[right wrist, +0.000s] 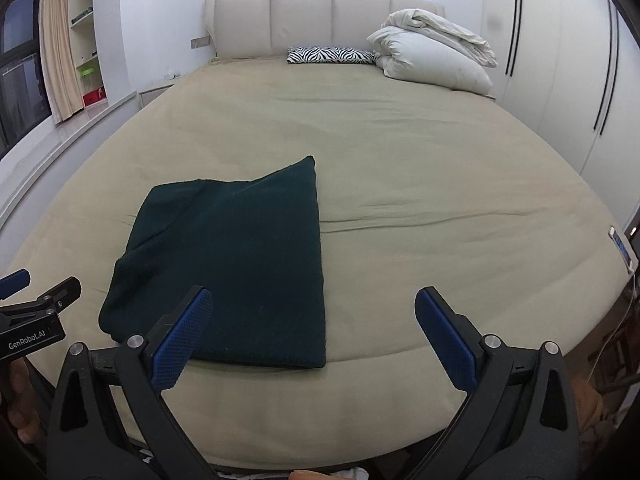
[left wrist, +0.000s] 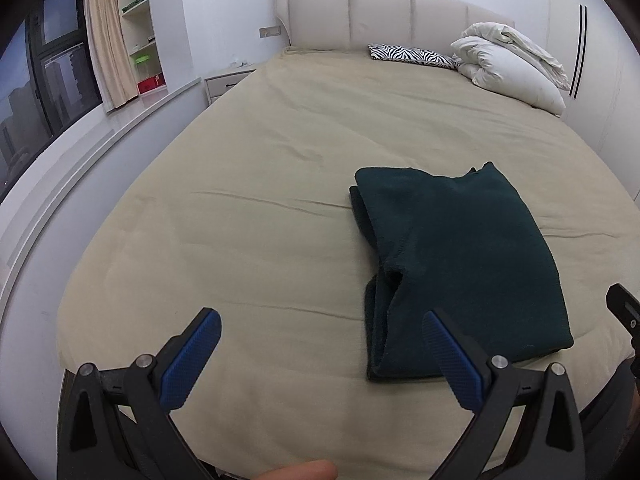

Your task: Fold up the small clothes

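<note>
A dark green garment lies folded into a rectangle on the beige bed sheet, near the bed's front edge. It also shows in the right wrist view. My left gripper is open and empty, held above the sheet just left of the garment's near corner. My right gripper is open and empty, above the garment's near right edge. The left gripper's body shows at the left edge of the right wrist view. The right gripper's finger edge shows at the right of the left wrist view.
A zebra-print pillow and a bundled white duvet lie at the headboard. A nightstand, window ledge and shelves stand to the left. A white wardrobe stands to the right. A phone lies at the bed's right edge.
</note>
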Demonstrator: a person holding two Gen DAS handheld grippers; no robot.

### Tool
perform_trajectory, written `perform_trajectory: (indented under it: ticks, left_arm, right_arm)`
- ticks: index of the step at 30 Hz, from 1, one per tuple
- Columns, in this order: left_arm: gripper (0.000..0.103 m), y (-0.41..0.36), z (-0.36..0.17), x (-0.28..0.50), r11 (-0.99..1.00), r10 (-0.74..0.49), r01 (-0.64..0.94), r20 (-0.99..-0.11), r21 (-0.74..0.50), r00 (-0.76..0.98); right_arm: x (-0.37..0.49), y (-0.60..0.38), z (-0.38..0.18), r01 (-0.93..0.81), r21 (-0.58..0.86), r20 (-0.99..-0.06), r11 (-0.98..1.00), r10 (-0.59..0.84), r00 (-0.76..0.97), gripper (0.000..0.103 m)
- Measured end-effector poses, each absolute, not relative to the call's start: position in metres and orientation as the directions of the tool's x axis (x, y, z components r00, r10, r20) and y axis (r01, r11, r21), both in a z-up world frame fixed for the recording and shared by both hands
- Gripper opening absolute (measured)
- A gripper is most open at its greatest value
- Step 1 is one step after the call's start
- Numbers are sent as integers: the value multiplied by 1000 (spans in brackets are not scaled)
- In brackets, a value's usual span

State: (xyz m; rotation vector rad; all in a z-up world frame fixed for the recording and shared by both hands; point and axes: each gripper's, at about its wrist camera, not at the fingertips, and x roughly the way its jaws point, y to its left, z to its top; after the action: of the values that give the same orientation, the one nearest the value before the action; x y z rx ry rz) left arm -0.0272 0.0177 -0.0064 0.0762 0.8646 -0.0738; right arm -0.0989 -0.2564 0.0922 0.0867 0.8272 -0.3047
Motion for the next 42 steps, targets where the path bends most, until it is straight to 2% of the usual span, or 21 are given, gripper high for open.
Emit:
perform_trajectory:
  ticks: [42]
  left_arm:
    - [103,21,-16,-30,995,-55,103,-774,12,630]
  right_arm:
    - [-84,-248,76,303,-44,-779,952,-222,586,103]
